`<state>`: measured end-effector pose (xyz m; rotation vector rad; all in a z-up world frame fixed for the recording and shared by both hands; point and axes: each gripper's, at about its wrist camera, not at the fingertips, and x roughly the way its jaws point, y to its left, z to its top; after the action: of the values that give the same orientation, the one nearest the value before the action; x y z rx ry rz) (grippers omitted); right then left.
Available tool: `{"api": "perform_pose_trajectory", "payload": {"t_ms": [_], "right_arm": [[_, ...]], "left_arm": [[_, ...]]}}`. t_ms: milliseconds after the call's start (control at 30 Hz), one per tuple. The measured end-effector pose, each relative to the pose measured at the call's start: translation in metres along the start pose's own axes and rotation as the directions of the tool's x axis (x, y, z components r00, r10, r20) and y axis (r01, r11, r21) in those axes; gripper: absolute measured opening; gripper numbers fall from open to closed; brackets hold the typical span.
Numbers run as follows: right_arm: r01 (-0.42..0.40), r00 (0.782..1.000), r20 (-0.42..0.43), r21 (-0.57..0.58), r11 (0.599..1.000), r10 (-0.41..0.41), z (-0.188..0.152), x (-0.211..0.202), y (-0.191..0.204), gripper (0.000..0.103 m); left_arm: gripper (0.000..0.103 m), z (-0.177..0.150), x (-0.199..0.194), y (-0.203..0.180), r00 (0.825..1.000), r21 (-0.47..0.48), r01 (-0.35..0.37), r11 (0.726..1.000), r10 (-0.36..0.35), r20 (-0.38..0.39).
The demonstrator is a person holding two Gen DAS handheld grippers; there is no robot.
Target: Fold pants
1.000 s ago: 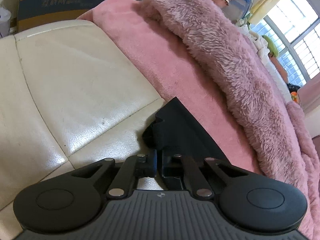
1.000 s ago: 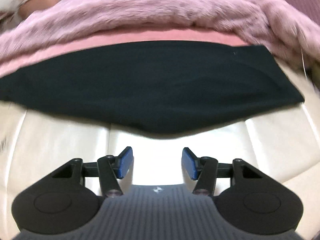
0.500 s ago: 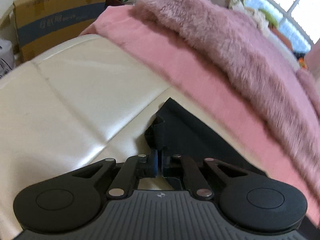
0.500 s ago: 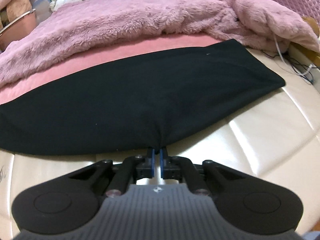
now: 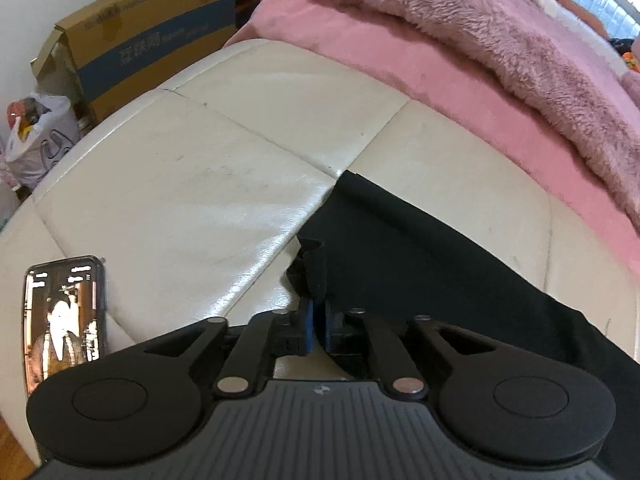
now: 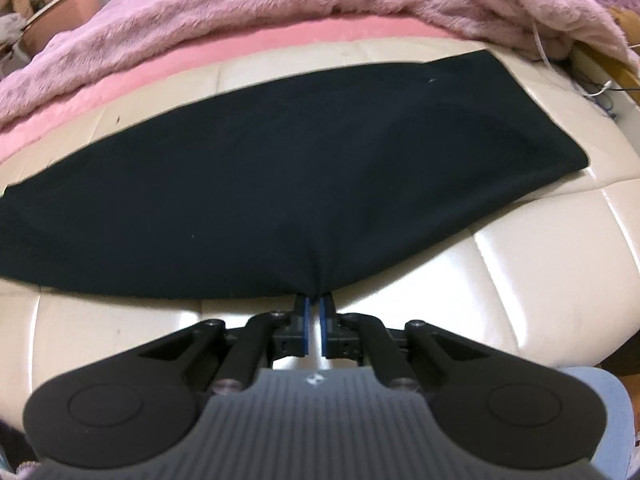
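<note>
The black pants lie spread flat across the cream leather cushion, folded lengthwise into one long strip. My right gripper is shut on the near edge of the pants around the middle. My left gripper is shut on a bunched corner at the left end of the pants. The cloth runs away to the right from that corner.
A phone lies on the cushion left of my left gripper. A pink sheet and a fluffy mauve blanket lie beyond the pants. A cardboard box and a plastic bag stand past the cushion's left end. Cables lie at far right.
My right gripper closed on the near edge of the pants. Both grippers have pulled the pants toward me, off the pink sheet onto the cream cushion. The phone has come into view.
</note>
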<state>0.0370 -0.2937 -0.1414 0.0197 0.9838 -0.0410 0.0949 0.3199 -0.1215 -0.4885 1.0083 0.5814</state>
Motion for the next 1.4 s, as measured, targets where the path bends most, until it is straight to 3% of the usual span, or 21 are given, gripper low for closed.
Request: {"api": "perform_pose_trajectory", "payload": {"t_ms": [67, 133, 200, 333, 467, 633, 733, 833, 933, 1067, 1167, 1267, 1400], "right_arm": [[-0.014, 1.0, -0.002, 0.003, 1.0, 0.014, -0.001, -0.002, -0.006, 0.002], [-0.022, 1.0, 0.017, -0.004, 1.0, 0.022, 0.0, -0.011, -0.013, 0.005], [-0.023, 0.998, 0.064, -0.056, 0.998, 0.027, 0.005, -0.023, -0.017, 0.009], [-0.092, 0.982, 0.148, -0.158, 0.983, 0.116, 0.03, -0.032, -0.018, 0.018], [-0.141, 0.962, 0.179, -0.32, 0.937, 0.206, 0.066, -0.021, 0.001, 0.018], [-0.185, 0.948, 0.149, -0.463, 0.867, 0.282, 0.107, 0.005, 0.021, 0.018], [-0.203, 0.944, 0.116, -0.532, 0.822, 0.309, 0.131, 0.023, 0.031, 0.019], [-0.226, 0.936, 0.084, -0.599, 0.768, 0.341, 0.152, 0.042, 0.046, 0.031], [-0.244, 0.93, 0.041, -0.674, 0.697, 0.365, 0.17, 0.065, 0.063, 0.032], [-0.273, 0.921, -0.026, -0.752, 0.6, 0.388, 0.188, 0.092, 0.087, 0.031], [-0.312, 0.912, -0.089, -0.785, 0.535, 0.401, 0.198, 0.11, 0.098, 0.031], [-0.345, 0.904, -0.143, -0.802, 0.488, 0.403, 0.201, 0.123, 0.102, 0.031], [-0.375, 0.898, -0.188, -0.799, 0.47, 0.397, 0.198, 0.135, 0.1, 0.029]], "left_arm": [[0.017, 0.003, -0.007, -0.005, 0.999, 0.018, -0.036, 0.999, 0.035, 0.023], [0.029, 0.002, -0.021, -0.011, 0.995, 0.074, -0.068, 0.995, 0.062, 0.081], [0.03, -0.002, -0.035, -0.02, 0.989, 0.138, -0.074, 0.988, 0.054, 0.14], [0.03, -0.006, -0.055, -0.054, 0.982, 0.291, 0.074, 0.954, -0.12, 0.144], [0.03, -0.014, -0.065, -0.102, 0.964, 0.479, 0.161, 0.863, -0.241, 0.11], [0.03, -0.023, -0.066, -0.151, 0.941, 0.622, 0.235, 0.747, -0.335, 0.046], [0.032, -0.029, -0.059, -0.178, 0.929, 0.701, 0.279, 0.656, -0.37, -0.023], [0.035, -0.043, -0.051, -0.205, 0.918, 0.774, 0.311, 0.552, -0.384, -0.096], [0.035, -0.057, -0.04, -0.231, 0.913, 0.837, 0.324, 0.442, -0.377, -0.155], [0.035, -0.066, -0.029, -0.251, 0.905, 0.875, 0.347, 0.337, -0.366, -0.218], [0.035, -0.068, -0.019, -0.259, 0.903, 0.884, 0.358, 0.3, -0.353, -0.245], [0.035, -0.066, -0.007, -0.265, 0.905, 0.887, 0.364, 0.284, -0.334, -0.264], [0.036, -0.069, 0.003, -0.266, 0.898, 0.881, 0.381, 0.283, -0.339, -0.279]]}}
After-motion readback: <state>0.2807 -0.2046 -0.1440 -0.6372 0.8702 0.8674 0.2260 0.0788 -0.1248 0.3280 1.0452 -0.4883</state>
